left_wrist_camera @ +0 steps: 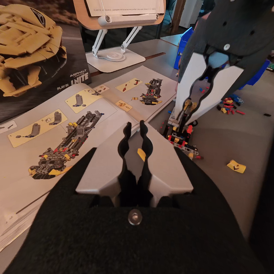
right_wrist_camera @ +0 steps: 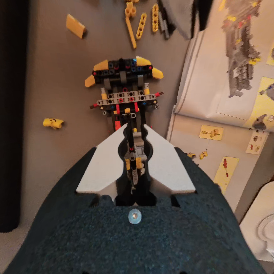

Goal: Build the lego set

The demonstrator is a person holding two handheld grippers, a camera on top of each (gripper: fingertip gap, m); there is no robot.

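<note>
A partly built Lego chassis, black and grey with yellow fenders and red pins, lies on the grey table. My right gripper is shut on its narrow black spine. In the left wrist view the right gripper comes down from the upper right onto the chassis. My left gripper hovers over the edge of the open instruction booklet, left of the chassis. Its jaws stand narrowly apart and hold nothing. A yellow piece shows through the gap, on the table below.
A small yellow curved piece lies right of the chassis. A yellow panel and yellow beams lie beyond the chassis front. A pile of small red and blue pins, blue bins, the set's box and a white stand surround the area. Across from one pair of fingers to the other is roughly 10 cm. The left gripper is farther from the small yellow curved piece, some 20 cm, than the right, some 12 cm. The right camera catches it too, in the right wrist view.
</note>
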